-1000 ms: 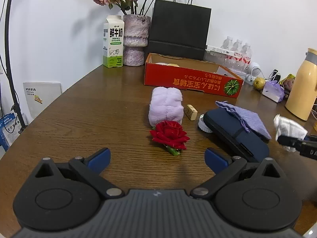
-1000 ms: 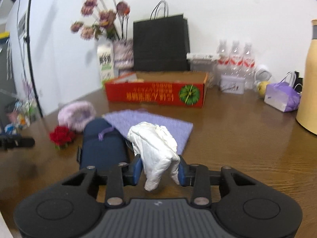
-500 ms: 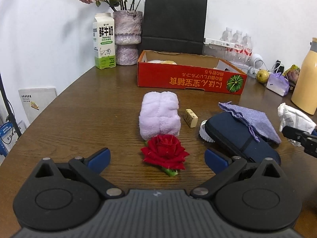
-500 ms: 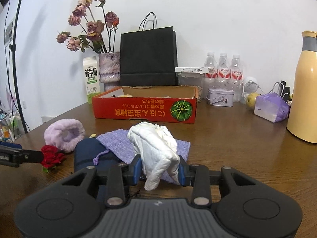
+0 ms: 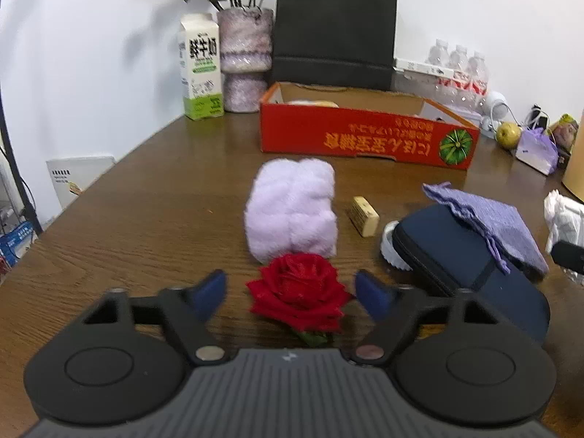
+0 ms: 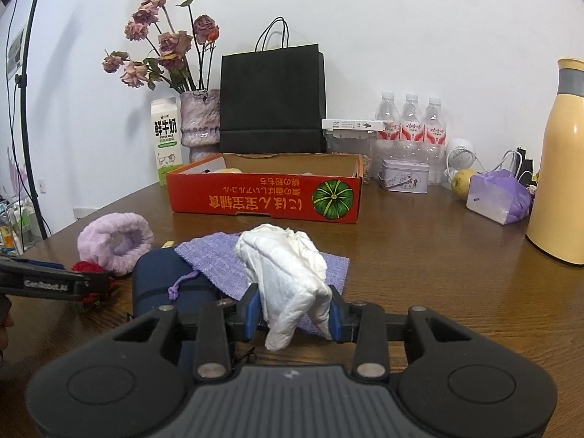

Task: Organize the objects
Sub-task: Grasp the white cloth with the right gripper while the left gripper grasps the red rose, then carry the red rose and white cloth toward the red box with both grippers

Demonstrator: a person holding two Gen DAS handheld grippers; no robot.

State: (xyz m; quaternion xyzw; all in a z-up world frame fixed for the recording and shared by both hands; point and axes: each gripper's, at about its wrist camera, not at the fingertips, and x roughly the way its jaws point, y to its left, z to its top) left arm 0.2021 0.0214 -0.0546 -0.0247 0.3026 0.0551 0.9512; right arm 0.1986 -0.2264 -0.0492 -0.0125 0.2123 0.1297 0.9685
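My left tongs [image 5: 291, 294] have just been closing around the red rose [image 5: 299, 294], which lies on the desk [image 5: 146, 226] between the blue pads; right pad about touching, left pad apart, not yet gripped. Rose sits just in front of the lilac towel [image 5: 292, 208]. My right tongs [image 6: 295, 312] pinch the crumpled white cloth [image 6: 286, 277] over the navy case [image 6: 164, 284].

Red box's [image 6: 264, 197] contents mostly hidden, perhaps fruit

Red rose [image 5: 297, 292], lilac fluffy towel [image 5: 292, 206], navy case [image 5: 463, 259], white cloth [image 6: 288, 273], orange-lettered red box [image 5: 365, 137].
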